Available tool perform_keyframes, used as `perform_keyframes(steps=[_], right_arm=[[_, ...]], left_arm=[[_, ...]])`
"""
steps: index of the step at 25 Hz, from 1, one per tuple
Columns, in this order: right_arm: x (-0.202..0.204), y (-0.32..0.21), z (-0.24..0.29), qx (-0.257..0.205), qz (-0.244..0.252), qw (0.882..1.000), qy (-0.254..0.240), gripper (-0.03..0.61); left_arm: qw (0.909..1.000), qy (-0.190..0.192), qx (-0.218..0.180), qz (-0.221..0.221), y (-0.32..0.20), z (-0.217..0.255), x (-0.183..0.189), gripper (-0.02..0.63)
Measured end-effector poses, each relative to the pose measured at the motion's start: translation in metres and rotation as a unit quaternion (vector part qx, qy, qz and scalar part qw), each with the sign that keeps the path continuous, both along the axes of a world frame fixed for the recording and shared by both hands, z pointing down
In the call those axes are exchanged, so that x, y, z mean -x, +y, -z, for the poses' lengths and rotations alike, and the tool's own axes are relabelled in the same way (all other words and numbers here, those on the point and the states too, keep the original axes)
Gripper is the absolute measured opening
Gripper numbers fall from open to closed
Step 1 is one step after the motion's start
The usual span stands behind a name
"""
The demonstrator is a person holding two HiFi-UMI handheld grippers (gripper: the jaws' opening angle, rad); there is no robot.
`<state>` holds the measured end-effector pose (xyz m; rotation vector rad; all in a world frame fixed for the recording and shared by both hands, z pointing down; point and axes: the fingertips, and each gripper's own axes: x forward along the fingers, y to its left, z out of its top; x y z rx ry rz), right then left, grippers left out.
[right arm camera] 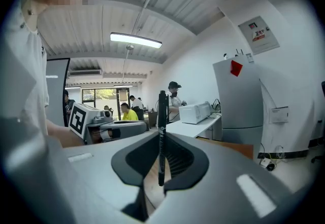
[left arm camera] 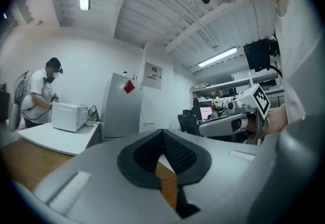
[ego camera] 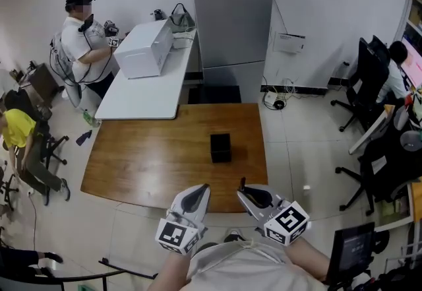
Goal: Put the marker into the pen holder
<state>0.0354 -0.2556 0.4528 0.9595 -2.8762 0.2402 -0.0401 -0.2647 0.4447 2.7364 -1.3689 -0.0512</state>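
Observation:
The pen holder (ego camera: 220, 148) is a small black cube standing near the middle of the brown wooden table (ego camera: 145, 158). My right gripper (ego camera: 244, 188) hovers over the table's near edge, a little nearer to me than the holder and to its right. It is shut on a black marker (right arm camera: 161, 136) that stands upright between the pads, its top sticking up above the jaws. My left gripper (ego camera: 202, 189) is level beside it on the left, its jaws shut with nothing between them (left arm camera: 163, 134). Neither gripper view shows the holder.
A white table (ego camera: 148, 85) with a white microwave (ego camera: 144, 49) adjoins the far left of the wooden one. A grey fridge (ego camera: 232, 16) stands behind it. A person stands by the microwave, others sit at left and right, and office chairs (ego camera: 362, 75) are at right.

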Motion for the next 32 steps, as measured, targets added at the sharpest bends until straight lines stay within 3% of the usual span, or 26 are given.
perform_keyframes(steps=[7, 17, 26, 32], right_arm=[[0.005, -0.052, -0.003, 0.024, 0.007, 1.0, -0.01, 0.034], [0.028, -0.112, -0.016, 0.001, -0.013, 1.0, 0.01, 0.034], [0.037, -0.223, -0.046, 0.012, -0.065, 0.997, -0.031, 0.034], [0.048, -0.25, -0.088, 0.029, -0.057, 0.998, 0.019, 0.034]], left_arm=[[0.9999, 0.006, 0.005, -0.006, -0.048, 0.005, -0.006, 0.017], [0.9991, 0.001, 0.024, -0.035, -0.097, -0.01, 0.018, 0.017], [0.9987, 0.01, 0.045, -0.02, -0.12, -0.028, 0.049, 0.017], [0.9987, 0.009, 0.049, -0.007, -0.132, -0.03, 0.061, 0.017]])
